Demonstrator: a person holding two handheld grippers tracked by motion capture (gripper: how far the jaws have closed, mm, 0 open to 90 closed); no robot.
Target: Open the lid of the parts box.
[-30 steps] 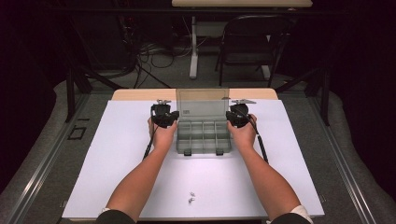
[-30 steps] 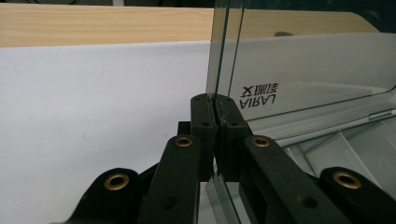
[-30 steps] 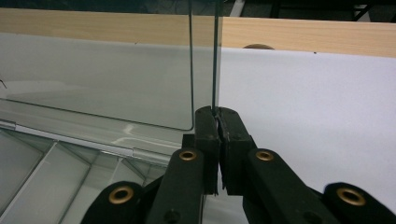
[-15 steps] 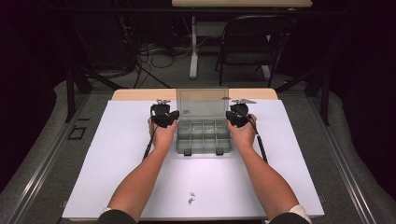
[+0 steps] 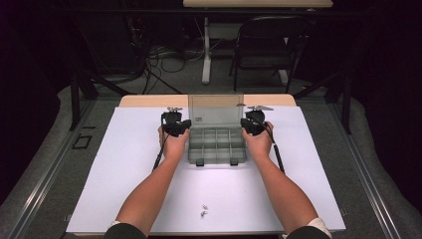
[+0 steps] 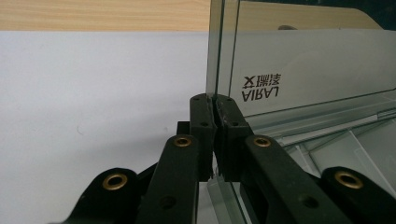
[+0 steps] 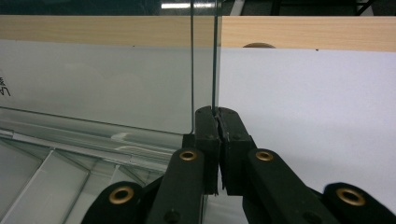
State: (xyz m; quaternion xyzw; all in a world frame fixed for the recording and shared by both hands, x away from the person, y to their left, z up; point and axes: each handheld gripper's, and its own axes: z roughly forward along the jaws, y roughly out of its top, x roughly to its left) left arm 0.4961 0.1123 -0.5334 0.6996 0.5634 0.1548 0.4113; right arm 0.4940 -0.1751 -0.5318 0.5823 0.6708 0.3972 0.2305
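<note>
Clear compartment box (image 5: 217, 144), lid (image 5: 215, 110) upright, on white tabletop (image 5: 124, 164).
Lid lettering, mirrored: "AIRAJ". Left gripper (image 6: 214, 103) and right gripper (image 7: 215, 113): jaws clamped on opposite lid edges.

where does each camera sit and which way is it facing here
High view: fixed above the person's side, looking forward and down on the table; both forearms, left gripper and right gripper flank the organiser box.
Left gripper view: rides the left gripper, looking along its jaws, pinched on the raised lid's side edge.
Right gripper view: rides the right gripper, jaws pinched on the lid's other side edge.
Shared: the clear lid, white table, wooden strip.
</note>
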